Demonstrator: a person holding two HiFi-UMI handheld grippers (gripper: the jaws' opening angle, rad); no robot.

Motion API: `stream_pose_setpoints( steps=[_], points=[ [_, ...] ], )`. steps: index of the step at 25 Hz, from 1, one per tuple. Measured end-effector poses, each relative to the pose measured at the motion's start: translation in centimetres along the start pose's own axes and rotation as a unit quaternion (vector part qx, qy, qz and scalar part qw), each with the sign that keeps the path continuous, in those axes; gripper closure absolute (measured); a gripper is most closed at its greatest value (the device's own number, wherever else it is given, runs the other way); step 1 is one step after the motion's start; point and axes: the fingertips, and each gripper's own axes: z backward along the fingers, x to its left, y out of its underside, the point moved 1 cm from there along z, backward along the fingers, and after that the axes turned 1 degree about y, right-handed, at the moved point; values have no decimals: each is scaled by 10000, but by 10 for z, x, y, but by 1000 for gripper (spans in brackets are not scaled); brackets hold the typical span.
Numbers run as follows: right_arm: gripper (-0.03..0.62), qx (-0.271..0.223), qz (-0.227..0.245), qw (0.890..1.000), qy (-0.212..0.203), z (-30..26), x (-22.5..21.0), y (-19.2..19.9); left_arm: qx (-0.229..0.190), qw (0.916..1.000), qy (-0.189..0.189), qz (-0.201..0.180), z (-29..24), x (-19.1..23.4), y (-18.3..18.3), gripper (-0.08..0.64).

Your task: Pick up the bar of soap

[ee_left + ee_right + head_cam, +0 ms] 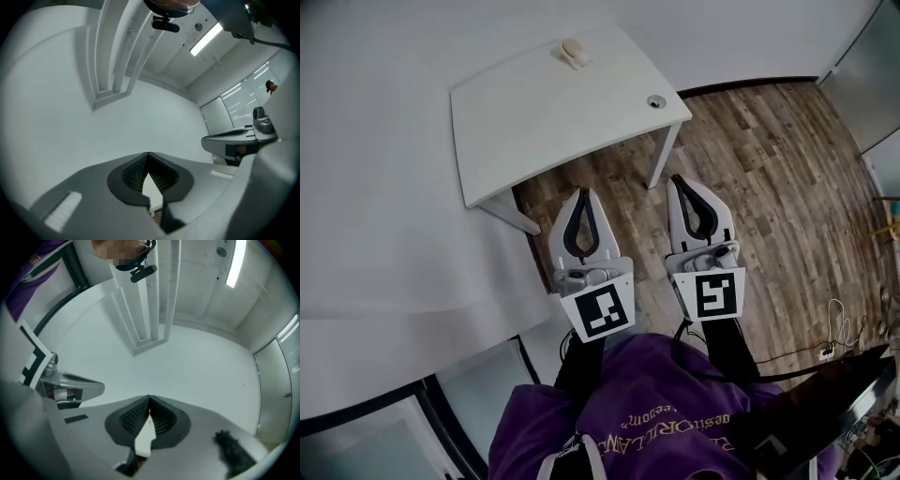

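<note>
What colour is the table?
The table is white; the head view shows it best.

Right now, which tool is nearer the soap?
Left, slightly: left tool hangs almost directly short of the soap; right tool sits farther right, both short of the table.

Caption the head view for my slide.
Left gripper and right gripper, both shut and empty, held over the wood floor, short of the white table bearing the bar of soap.

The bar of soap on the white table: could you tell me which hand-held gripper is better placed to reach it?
Left, slightly: the left hand-held gripper points almost straight at the bar of soap, while the right hand-held gripper lies off to one side. Both are shut, empty and short of the table.
</note>
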Motion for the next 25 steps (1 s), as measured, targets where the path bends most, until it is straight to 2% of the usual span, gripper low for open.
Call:
stream_pose_setpoints(
  steps=[4, 7, 13, 18, 25],
  points=[
    [583, -78, -151, 9999, 25, -52, -19, 8, 82, 9999, -106, -70, -50, 16, 5, 555],
    [583, 65, -344, 9994, 33, -77, -24, 16, 190, 9996, -172, -142, -73, 26, 11, 555],
    [583, 99, -193, 9997, -79, -117, -27, 29, 192, 9990, -248, 317, -111, 48, 20, 555],
    [583, 307, -327, 9990, -63, -150, -36, 43, 333, 9988, -298, 200, -139, 53, 33, 555],
    [583, -62, -302, 9956, -888, -233, -27, 63, 354, 9963, -763, 165, -196, 84, 49, 555]
  ],
)
